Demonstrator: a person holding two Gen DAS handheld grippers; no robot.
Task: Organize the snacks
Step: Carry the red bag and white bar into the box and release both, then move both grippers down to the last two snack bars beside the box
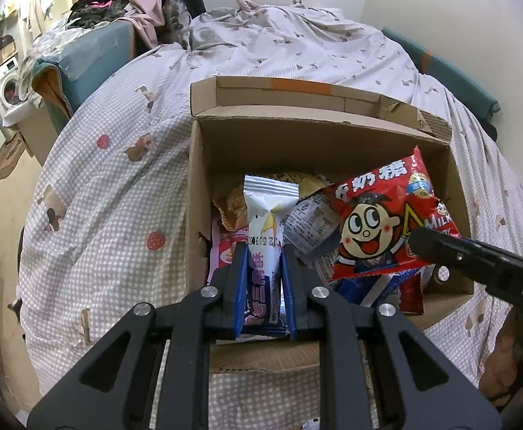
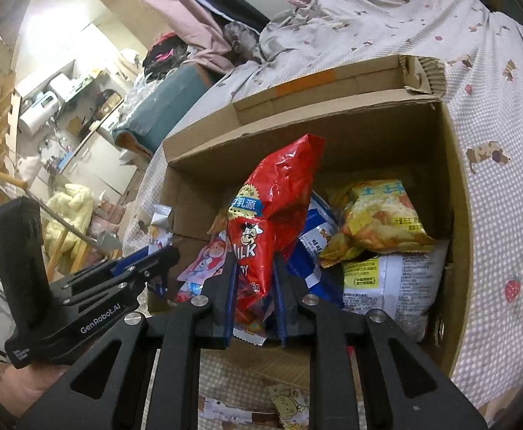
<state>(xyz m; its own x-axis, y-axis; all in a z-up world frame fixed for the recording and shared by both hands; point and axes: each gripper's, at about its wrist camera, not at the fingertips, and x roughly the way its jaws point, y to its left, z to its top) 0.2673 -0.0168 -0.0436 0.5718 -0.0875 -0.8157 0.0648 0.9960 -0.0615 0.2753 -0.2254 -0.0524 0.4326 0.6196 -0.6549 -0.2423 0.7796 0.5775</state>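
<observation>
I work over the open brown cardboard box point(image 1: 297, 143) that sits on the checked bedsheet with small animal prints point(image 1: 111, 179), and everything I say is placed from that box. My left gripper point(image 1: 263, 261) hangs above its near-left corner with the jaws pressed in on a slim white and blue snack sachet point(image 1: 265, 222), pinched along its long sides so it stands upright and can go in end-first. My right gripper point(image 2: 252, 276) comes over the box's near edge and has a crinkled red foil bag of milk candy with a cartoon face point(image 2: 272, 208) between its jaws, low on the bag, so the top flops toward the box's far wall (whether the pads bite firmly there I cannot tell, though the bag stands up between them as if held). Deeper in the box, toward its right wall, a yellow chip bag point(image 2: 379, 218) rests on a white printed packet point(image 2: 390, 283). By my judgement both pieces are over the box to be set down among the rest. One small wrapped sweet with a bear print point(image 2: 288, 405) lies outside, before the box's near wall.
</observation>
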